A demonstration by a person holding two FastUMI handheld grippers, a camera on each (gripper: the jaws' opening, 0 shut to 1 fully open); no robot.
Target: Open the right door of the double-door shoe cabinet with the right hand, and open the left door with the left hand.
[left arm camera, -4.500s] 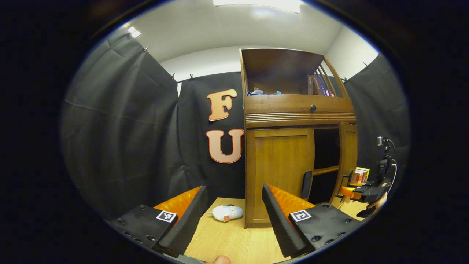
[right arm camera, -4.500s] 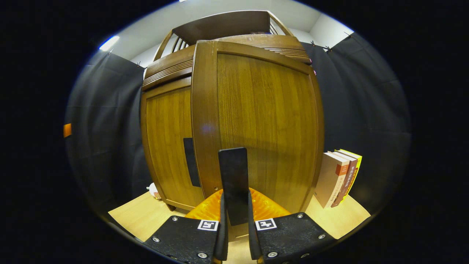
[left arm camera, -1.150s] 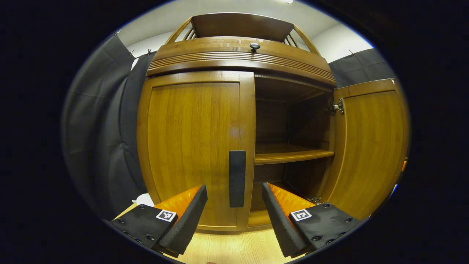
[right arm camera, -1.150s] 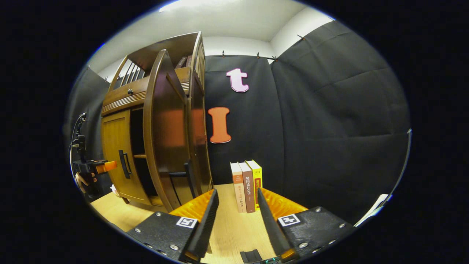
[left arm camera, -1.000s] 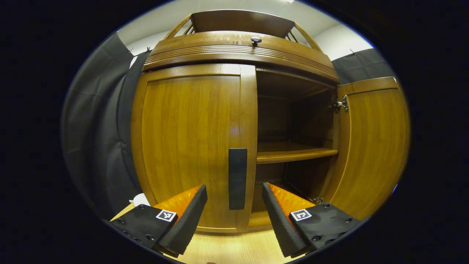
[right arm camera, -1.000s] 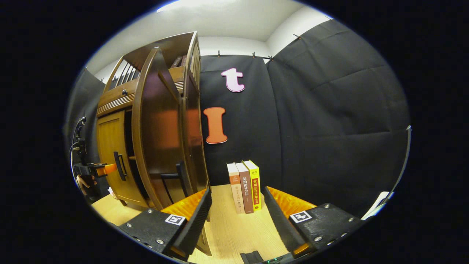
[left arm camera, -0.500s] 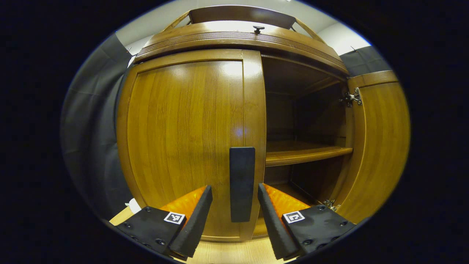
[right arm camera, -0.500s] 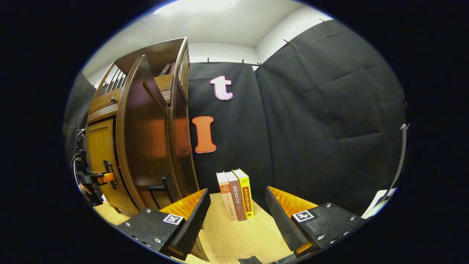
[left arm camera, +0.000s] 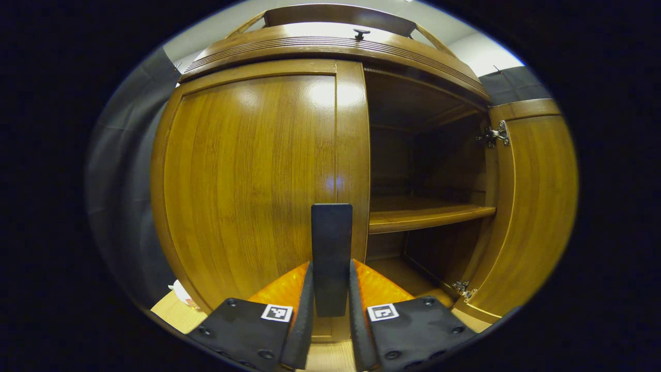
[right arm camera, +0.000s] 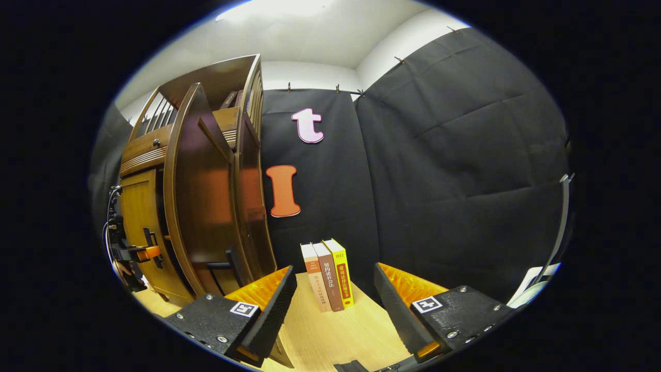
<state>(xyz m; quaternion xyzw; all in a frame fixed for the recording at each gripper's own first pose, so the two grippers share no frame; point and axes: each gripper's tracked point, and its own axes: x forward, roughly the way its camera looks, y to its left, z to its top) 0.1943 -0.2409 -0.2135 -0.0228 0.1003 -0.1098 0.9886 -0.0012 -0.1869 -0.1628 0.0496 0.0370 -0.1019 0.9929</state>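
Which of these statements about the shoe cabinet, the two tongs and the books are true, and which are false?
1. The left tongs are shut on the left door handle. True.
2. The right door is closed. False: it stands open, showing a shelf.
3. The right tongs hold a book. False: they are open and hold nothing.
4. Three books stand upright on the table. True.
5. The left door is wide open. False: it looks closed.

Books and a small pale object on the tabletop

Three books [right arm camera: 327, 276] are stood upright together on the light wooden tabletop [right arm camera: 341, 330] before the black cloth wall [right arm camera: 465, 170]; a small pale object [left arm camera: 182, 293] is seen beside the cabinet's base.
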